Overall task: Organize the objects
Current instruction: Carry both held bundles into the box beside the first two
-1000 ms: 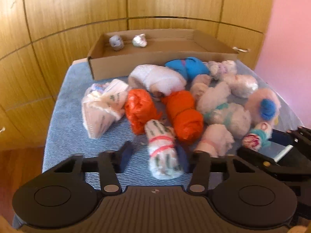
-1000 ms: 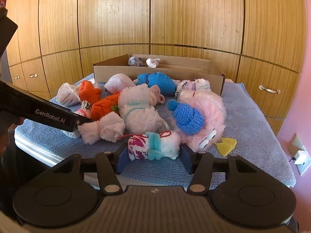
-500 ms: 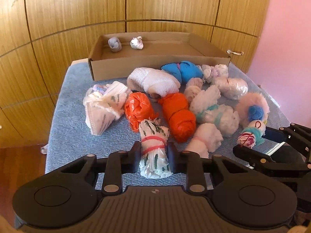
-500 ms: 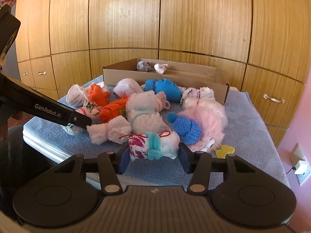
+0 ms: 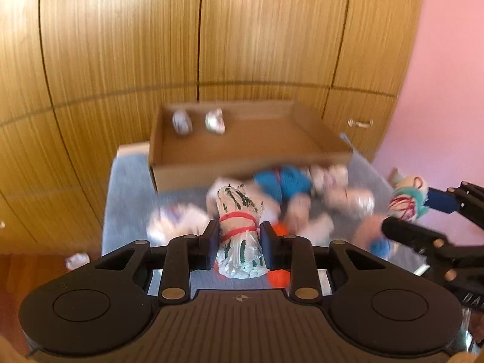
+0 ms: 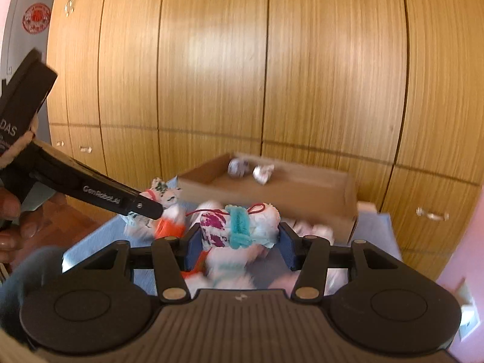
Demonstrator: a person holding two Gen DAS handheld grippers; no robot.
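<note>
Left wrist view first: the white bundle with green dashes and a red band (image 5: pixel 239 230) sits pinched between the pads of the left gripper (image 5: pixel 239 242), jaws drawn in snug against its sides, and it looks clear of the blue cloth (image 5: pixel 127 187). Off at 3 o'clock you can see the right gripper (image 5: pixel 423 211) with its own catch.

Right wrist view: the white roll with magenta print and a teal band (image 6: pixel 239 225) lies crosswise between the right gripper's pads, which press on both ends, so that one's held too. The left gripper with its green-dashed bundle shows at about 9 o'clock.

Further out, at 12 o'clock in both views, is the cardboard box (image 5: pixel 242 166), open-topped, with two small bundles (image 5: pixel 198 121) already sitting in its far left corner. The rest of the pile (image 5: pixel 302 193) is still on the cloth between the grippers and the box, though it's pretty blurry.

So I'd say this is the carry step, both hands loaded. Next move probably needs both bundles taken forward over the box's near wall, high enough to clear it, then let go inside near the two already there. Everything's soft, so dropping should be fine.
</note>
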